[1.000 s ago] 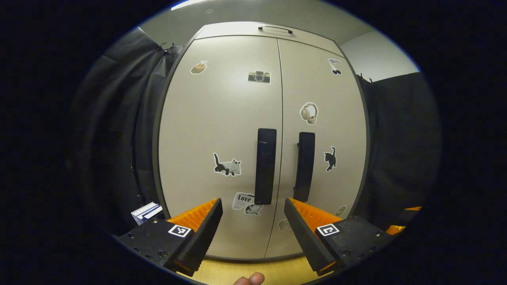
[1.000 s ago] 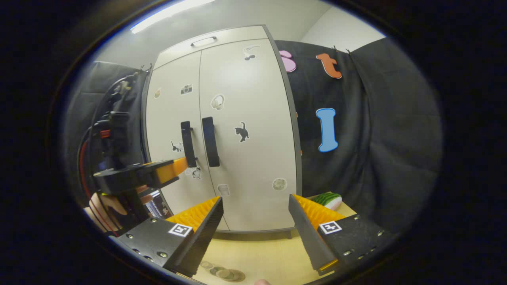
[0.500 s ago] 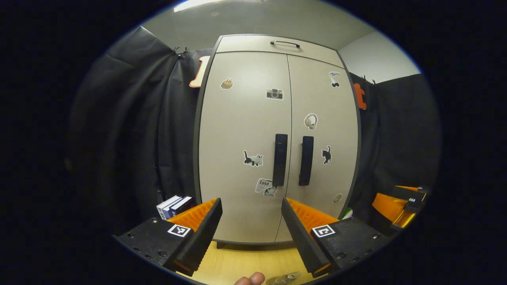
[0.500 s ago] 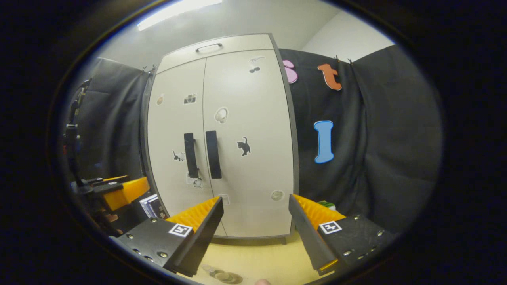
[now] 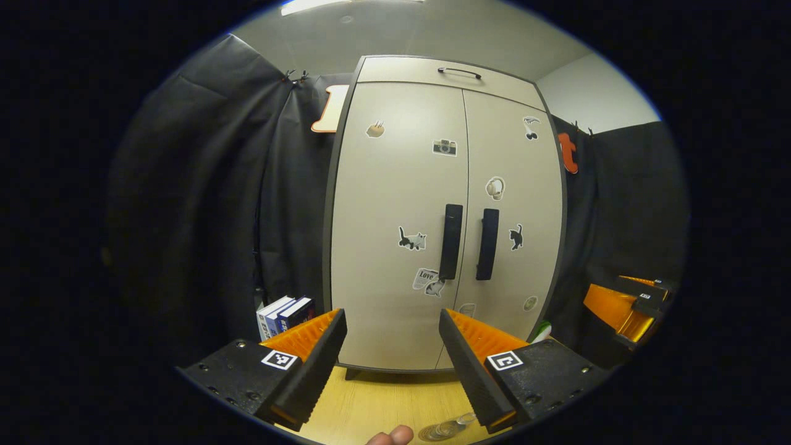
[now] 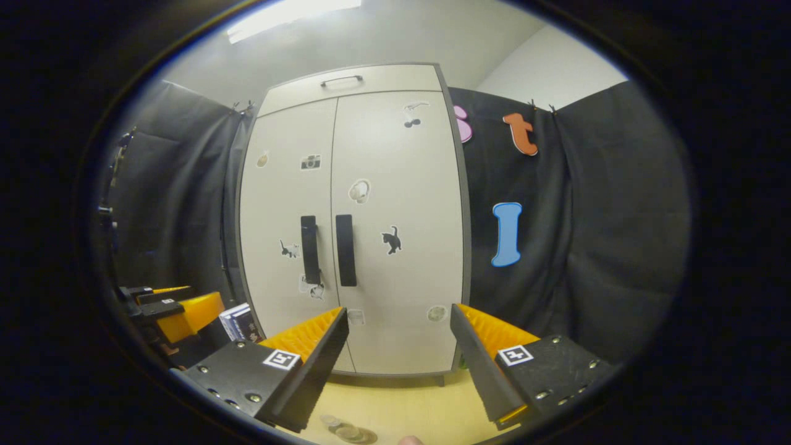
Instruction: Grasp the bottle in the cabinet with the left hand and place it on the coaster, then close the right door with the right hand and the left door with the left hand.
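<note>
At the lower left of your left gripper view, a few books (image 5: 284,314) stand upright on the wooden counter (image 5: 383,402), against the black cloth.

Cabinet front: both doors (image 5: 401,235) shut, handles (image 5: 451,241) side by side at the seam.
Worktop (image 5: 383,405): bare strip before the cabinet.
Left of cabinet: books (image 5: 284,314) against it.
Near edge: glass coaster (image 5: 442,429).
</note>
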Demonstrator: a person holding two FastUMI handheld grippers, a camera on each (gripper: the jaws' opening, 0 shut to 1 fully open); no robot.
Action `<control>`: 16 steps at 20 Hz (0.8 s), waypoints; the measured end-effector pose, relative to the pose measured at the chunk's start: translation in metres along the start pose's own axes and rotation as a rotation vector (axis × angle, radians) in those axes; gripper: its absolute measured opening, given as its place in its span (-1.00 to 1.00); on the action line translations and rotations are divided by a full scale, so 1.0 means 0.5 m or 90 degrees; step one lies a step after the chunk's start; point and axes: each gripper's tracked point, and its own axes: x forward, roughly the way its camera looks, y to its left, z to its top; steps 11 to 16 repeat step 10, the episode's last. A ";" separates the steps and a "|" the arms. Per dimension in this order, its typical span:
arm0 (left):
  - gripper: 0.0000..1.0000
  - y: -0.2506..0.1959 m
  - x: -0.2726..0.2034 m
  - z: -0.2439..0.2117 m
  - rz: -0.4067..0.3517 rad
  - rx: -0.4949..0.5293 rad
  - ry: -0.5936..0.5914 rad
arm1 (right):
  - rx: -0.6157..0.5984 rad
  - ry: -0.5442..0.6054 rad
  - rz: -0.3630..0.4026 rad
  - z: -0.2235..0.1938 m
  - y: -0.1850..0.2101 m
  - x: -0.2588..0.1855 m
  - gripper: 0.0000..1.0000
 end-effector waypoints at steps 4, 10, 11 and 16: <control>0.92 0.006 -0.004 0.001 0.004 0.002 -0.002 | -0.007 0.002 0.001 -0.003 0.006 -0.004 0.93; 0.92 0.021 -0.009 0.003 0.017 0.004 -0.009 | -0.009 0.003 -0.005 -0.008 0.006 -0.006 1.00; 0.92 0.021 -0.009 0.003 0.017 0.004 -0.009 | -0.009 0.003 -0.005 -0.008 0.006 -0.006 1.00; 0.92 0.021 -0.009 0.003 0.017 0.004 -0.009 | -0.009 0.003 -0.005 -0.008 0.006 -0.006 1.00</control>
